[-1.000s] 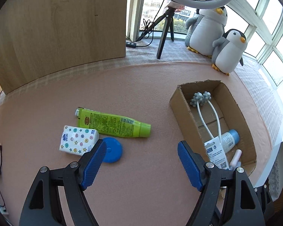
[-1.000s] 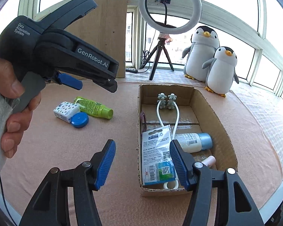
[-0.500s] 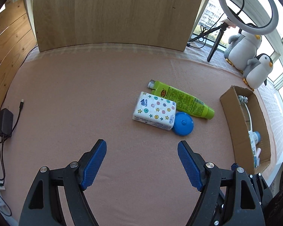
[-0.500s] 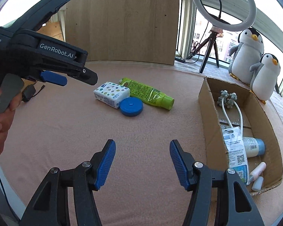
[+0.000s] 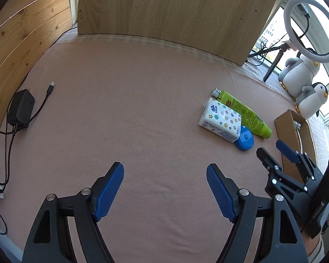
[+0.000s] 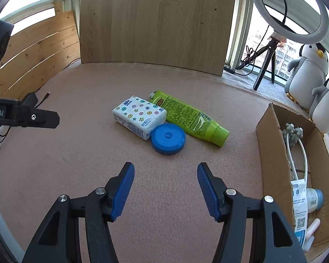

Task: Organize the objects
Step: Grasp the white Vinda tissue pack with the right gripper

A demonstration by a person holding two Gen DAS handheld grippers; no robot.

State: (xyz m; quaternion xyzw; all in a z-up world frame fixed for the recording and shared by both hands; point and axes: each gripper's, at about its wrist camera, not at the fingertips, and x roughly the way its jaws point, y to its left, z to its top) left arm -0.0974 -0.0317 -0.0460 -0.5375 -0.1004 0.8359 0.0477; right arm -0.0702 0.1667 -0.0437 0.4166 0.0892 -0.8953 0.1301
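A star-patterned tissue pack (image 6: pixel 140 116), a green bottle (image 6: pixel 189 118) on its side and a flat blue round case (image 6: pixel 168 139) lie touching mid-worktop; the open cardboard box (image 6: pixel 272 151) sits at three o'clock.

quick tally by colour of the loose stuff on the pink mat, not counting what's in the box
green: 1, the green bottle
blue: 1, the blue round case
white with coloured dots and stars: 1, the tissue pack
black: 1, the power adapter with its cable
total: 4
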